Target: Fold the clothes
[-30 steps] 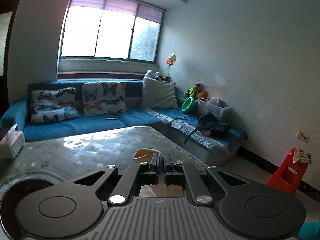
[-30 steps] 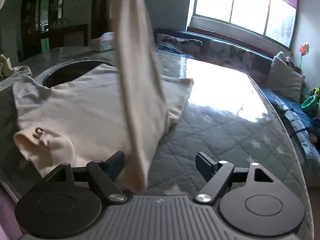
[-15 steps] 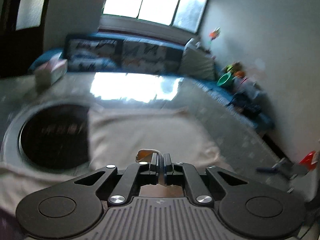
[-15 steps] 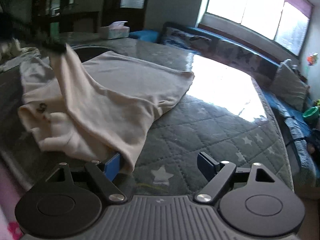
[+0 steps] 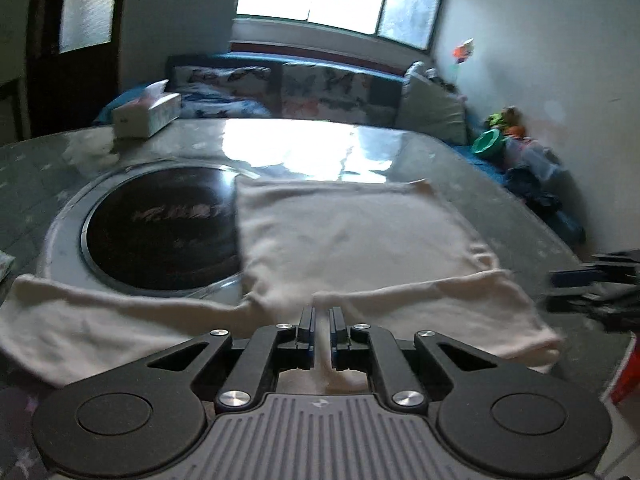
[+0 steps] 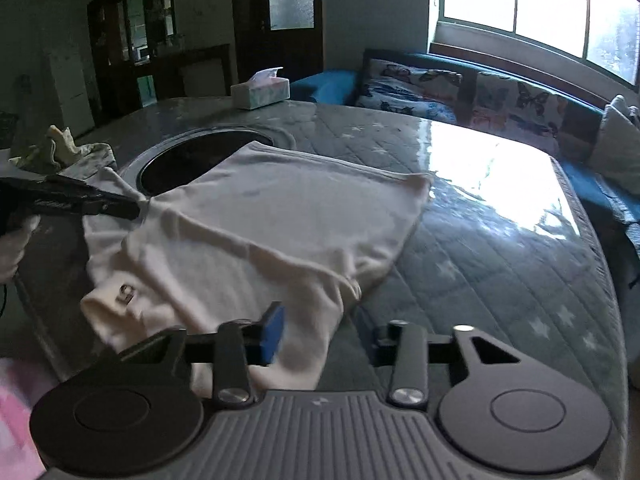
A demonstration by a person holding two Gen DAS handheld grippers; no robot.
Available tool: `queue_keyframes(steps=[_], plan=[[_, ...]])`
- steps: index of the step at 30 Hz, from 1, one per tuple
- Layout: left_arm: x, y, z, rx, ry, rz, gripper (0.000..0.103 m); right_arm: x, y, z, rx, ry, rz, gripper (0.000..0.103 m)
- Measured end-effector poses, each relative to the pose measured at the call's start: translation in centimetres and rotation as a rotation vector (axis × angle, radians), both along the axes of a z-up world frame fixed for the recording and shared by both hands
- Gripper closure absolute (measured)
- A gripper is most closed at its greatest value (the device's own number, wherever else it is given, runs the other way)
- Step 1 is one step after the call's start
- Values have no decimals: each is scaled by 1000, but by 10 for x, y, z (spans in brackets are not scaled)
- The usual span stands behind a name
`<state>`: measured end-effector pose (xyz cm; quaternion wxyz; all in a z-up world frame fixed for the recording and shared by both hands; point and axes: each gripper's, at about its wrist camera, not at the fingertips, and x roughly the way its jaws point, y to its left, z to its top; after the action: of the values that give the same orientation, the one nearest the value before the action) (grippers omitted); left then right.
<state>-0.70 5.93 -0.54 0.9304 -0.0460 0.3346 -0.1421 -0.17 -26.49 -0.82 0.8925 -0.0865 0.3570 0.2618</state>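
Note:
A cream sweater [image 5: 352,232] lies spread on the quilted table, body flat, one sleeve folded across its near part. My left gripper [image 5: 320,330] sits low over the sweater's near edge, its jaws a small gap apart with cloth showing between them. It also shows in the right wrist view [image 6: 132,210], its tip at the sweater's [image 6: 280,224] left edge. My right gripper [image 6: 320,334] is open, its jaws on either side of the sleeve end that lies on the table. It shows blurred at the right edge of the left wrist view [image 5: 576,280].
A round dark glass inset [image 5: 160,228] lies in the table [image 6: 500,240], partly under the sweater. A tissue box [image 5: 146,114] stands at the far side. A crumpled cloth [image 6: 64,148] lies at the far left. A blue sofa with cushions [image 5: 304,88] runs behind.
My left gripper came down from high up with the sleeve and laid it across the sweater; its jaws have parted slightly. My right gripper moved forward and its jaws narrowed around the sleeve end.

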Motion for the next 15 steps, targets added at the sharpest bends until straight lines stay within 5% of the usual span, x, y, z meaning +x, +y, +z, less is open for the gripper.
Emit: queue_keyframes(steps=[5, 15], plan=[[11, -17, -11, -44, 33, -70, 95, 30, 14, -12, -3, 28, 16, 72], [6, -5, -26, -101, 74, -21, 94, 40, 28, -16, -57, 0, 25, 71]])
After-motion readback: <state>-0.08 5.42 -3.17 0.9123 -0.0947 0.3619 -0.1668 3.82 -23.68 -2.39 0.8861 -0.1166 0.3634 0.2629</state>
